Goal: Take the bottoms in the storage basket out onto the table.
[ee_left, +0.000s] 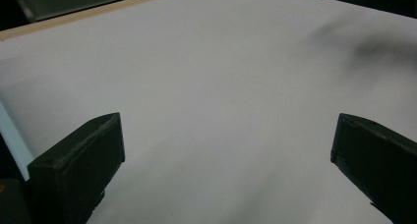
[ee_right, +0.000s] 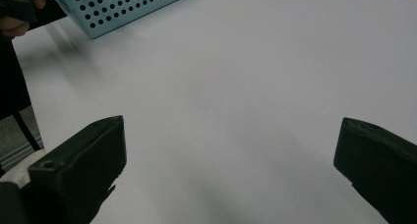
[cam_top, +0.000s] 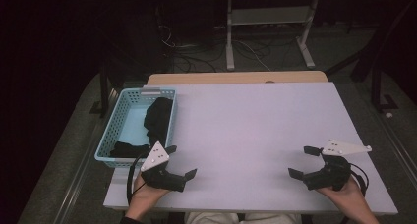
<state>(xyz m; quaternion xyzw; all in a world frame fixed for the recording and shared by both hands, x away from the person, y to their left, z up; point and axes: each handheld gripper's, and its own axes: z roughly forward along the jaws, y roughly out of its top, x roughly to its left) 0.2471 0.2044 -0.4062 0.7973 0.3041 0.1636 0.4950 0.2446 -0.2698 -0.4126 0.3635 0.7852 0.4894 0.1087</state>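
A light-blue perforated basket [cam_top: 129,130] sits at the white table's [cam_top: 255,130] left edge, holding dark cloth [cam_top: 158,117]. The left gripper [cam_top: 181,161] hovers just beside the basket's near corner, jaws spread, empty. The right gripper [cam_top: 303,161], well apart from the basket, is likewise spread and empty.

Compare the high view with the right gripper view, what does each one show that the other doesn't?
High view: black cloth lying inside the blue basket, the right gripper whole in a hand, and the floor cables. Right gripper view: the round holes in the basket's side wall and the right gripper's own two black jaws standing wide apart close up. Both: the white table, the basket, open jaws.
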